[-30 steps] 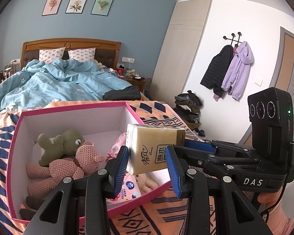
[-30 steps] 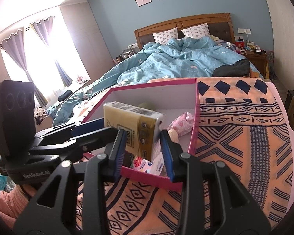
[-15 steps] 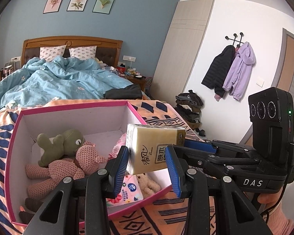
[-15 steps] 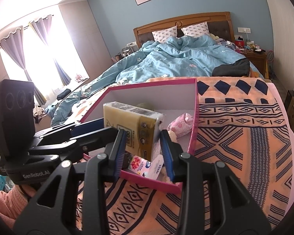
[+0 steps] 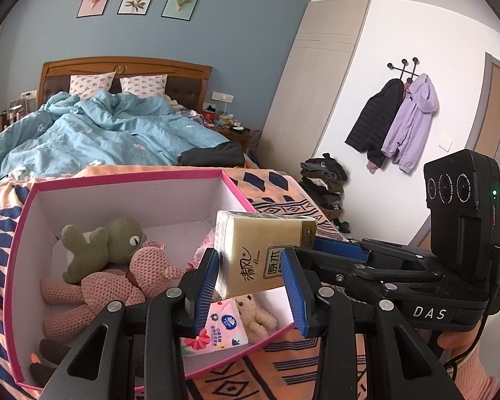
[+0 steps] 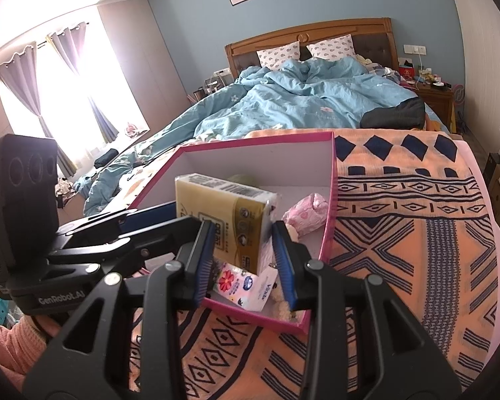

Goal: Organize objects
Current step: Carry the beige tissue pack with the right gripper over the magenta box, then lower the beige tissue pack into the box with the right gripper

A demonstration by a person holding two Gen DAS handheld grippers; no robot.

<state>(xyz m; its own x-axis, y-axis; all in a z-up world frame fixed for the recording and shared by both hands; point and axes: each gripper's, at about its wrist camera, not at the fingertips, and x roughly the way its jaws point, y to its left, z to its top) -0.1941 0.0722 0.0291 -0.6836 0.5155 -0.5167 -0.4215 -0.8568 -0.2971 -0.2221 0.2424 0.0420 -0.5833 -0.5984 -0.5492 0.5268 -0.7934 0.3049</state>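
Observation:
A yellow tissue pack (image 5: pixel 260 253) hangs in the air over the near right corner of a pink-rimmed white box (image 5: pixel 130 180). My left gripper (image 5: pixel 250 286) and my right gripper (image 6: pixel 243 253) are both shut on it, one from each side; the pack also shows in the right wrist view (image 6: pixel 230 213). Inside the box lie a green frog plush (image 5: pixel 106 243), a pink knitted doll (image 5: pixel 116 286), a floral tissue pack (image 5: pixel 216 330), a small cream bear (image 5: pixel 256 313) and a pink cloth toy (image 6: pixel 306 210).
The box (image 6: pixel 330 180) sits on an orange patterned blanket (image 6: pixel 416 233) at the foot of a bed with a blue duvet (image 6: pixel 300 106). Coats (image 5: pixel 396 123) hang on the right wall above a clothes pile (image 5: pixel 323 183).
Both grippers and the tissue pack have moved forward over the box; the box's contents show lower and fuller in view. The grip is unchanged.

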